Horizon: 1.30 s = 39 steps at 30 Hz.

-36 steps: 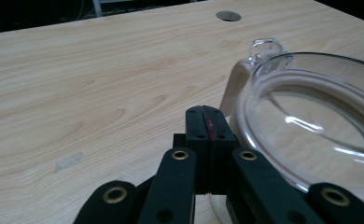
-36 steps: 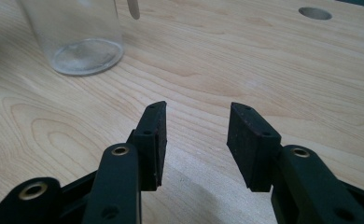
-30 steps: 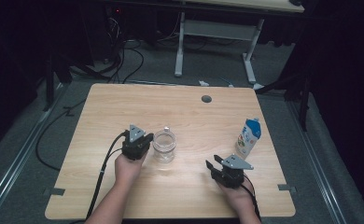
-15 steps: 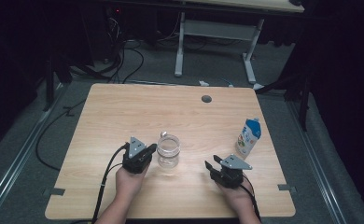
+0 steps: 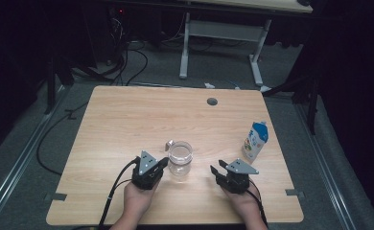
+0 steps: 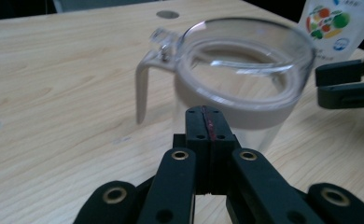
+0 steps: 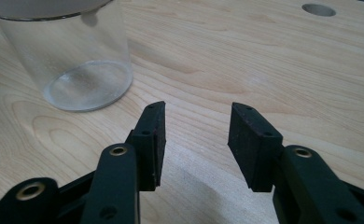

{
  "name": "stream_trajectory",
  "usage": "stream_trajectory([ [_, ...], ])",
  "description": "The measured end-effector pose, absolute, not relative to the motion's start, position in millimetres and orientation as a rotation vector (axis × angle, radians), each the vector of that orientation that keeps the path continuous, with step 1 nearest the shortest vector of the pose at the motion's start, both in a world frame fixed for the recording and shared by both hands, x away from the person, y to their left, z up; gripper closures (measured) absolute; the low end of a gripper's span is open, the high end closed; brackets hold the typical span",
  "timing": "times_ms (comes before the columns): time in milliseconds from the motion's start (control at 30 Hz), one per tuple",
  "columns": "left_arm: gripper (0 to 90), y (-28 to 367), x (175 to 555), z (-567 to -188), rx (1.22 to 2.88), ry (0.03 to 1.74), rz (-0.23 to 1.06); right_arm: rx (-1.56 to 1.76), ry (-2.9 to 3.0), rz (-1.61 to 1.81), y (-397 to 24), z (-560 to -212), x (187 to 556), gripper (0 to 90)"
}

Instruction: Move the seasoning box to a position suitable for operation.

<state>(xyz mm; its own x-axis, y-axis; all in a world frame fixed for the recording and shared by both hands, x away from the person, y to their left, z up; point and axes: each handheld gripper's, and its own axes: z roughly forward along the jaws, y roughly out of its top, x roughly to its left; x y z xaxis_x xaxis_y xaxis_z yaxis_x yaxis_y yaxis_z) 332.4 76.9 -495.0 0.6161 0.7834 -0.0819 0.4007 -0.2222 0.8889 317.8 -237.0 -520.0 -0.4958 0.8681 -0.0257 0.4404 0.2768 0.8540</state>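
L gripper [image 5: 157,165]: near table edge, jaws pressed flat together, nothing between them, tips right at the mug's near wall; can't tell if touching.
R gripper [image 5: 217,171]: low at near edge, jaws spread wide, empty; looked unmoved vs 1 s ago.
Mug [image 5: 180,157]: clear, empty, upright on table [image 5: 127,120], between the 2 grippers; handle [image 6: 145,84] pointed far-left. In 1 s it came nearer the person and a bit right, L gripper coming with it.
Meaning: likely the mug was being brought in front of R gripper for the next step.
Carton [image 5: 255,141]: upright, right of mug, well apart, same spot as before.
Hole [image 5: 212,101]: far, in the tabletop.
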Motion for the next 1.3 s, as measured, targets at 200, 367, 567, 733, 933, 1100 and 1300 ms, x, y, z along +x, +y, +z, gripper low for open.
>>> stream_trajectory([
  [200,85.1,133,332,-500,1.843,1.045,0.537,1.191,2.062,1.211,-226,-514,320,89.9],
  [367,77.5,163,328,-511,1.843,1.109,0.561,1.159,2.077,1.242,-199,-501,327,89.9],
  [567,66.8,175,313,-523,1.839,1.106,0.559,1.111,2.104,1.241,-181,-492,328,89.9],
  [733,64.4,177,308,-522,1.827,1.095,0.569,1.091,2.135,1.247,-175,-491,316,89.9],
  [933,62.9,179,311,-525,1.829,1.107,0.555,1.019,2.180,1.273,-153,-488,306,89.9],
  [1100,61.7,181,310,-525,1.822,1.108,0.560,0.982,2.180,1.247,-139,-487,307,89.9],
  [1300,61.0,182,309,-524,1.812,1.107,0.558,0.996,2.173,1.239,-143,-487,310,89.8],
])
